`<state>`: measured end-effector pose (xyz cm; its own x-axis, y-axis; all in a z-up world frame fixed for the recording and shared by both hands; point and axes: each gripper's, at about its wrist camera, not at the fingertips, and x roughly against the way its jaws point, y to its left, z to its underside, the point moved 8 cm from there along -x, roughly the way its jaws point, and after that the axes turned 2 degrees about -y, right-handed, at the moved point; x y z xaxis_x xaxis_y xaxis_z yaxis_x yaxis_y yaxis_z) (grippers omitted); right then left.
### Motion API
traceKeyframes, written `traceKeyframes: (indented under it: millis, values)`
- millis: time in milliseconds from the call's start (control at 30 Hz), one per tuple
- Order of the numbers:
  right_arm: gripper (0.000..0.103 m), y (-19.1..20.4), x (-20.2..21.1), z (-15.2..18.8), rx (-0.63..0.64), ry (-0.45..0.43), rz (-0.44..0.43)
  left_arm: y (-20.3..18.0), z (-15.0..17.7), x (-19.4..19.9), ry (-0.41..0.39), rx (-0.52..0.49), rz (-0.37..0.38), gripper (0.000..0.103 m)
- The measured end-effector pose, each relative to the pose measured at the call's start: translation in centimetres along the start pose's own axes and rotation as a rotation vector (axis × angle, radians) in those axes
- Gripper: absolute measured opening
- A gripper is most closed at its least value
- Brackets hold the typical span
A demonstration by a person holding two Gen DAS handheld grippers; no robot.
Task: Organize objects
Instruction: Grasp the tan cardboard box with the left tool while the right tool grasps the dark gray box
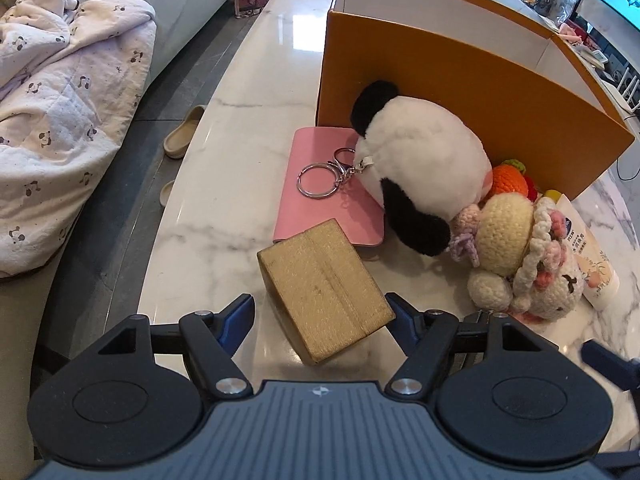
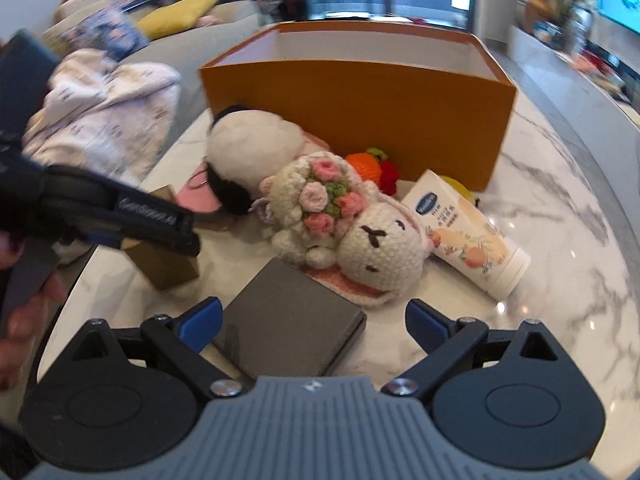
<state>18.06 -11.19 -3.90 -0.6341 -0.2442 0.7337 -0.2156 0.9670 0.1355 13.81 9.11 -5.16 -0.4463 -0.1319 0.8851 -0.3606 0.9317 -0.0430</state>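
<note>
A gold box lies tilted on the marble table between the fingers of my left gripper. The jaws stand open: the right fingertip is at the box's corner, and a gap shows on the left side. My right gripper is open around a dark grey flat box, which lies close to its left finger with room on the right. In the right wrist view the left gripper hangs over the gold box. An open orange box stands behind.
In front of the orange box lie a panda plush with key rings, a pink wallet, a crochet sheep doll, a lotion tube and a crochet orange. A sofa with a blanket flanks the table's left edge.
</note>
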Motion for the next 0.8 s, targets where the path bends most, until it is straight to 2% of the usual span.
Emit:
traceKeyframes:
  millis: [167,267,400,600,733,800]
  values:
    - [0.098,0.1,-2.1,0.7,-0.119,0.053,0.016,-0.2,-0.1,0.0,-0.003,0.001,0.013,0.083]
    - [0.095,0.1,-2.6,1.1,-0.11,0.081,0.008,0.1,-0.4,0.2,-0.015,0.018,0.022,0.083]
    - [0.082,-0.6,-2.2,1.6,-0.046,0.095,0.002,0.4,-0.5,0.2,-0.008,0.052,0.042,0.083]
    - [0.081,-3.9,-1.4,2.1,-0.019,0.108,-0.012,0.4,-0.3,0.2,-0.004,0.052,0.045,0.083]
    - [0.092,-5.7,-0.9,2.8,0.005,0.118,0.004,0.4,-0.3,0.0,-0.015,0.056,0.036,0.083]
    - [0.093,-5.9,-0.9,3.0,0.022,0.113,0.011,0.7,-0.5,-0.1,-0.03,0.092,0.038,0.083]
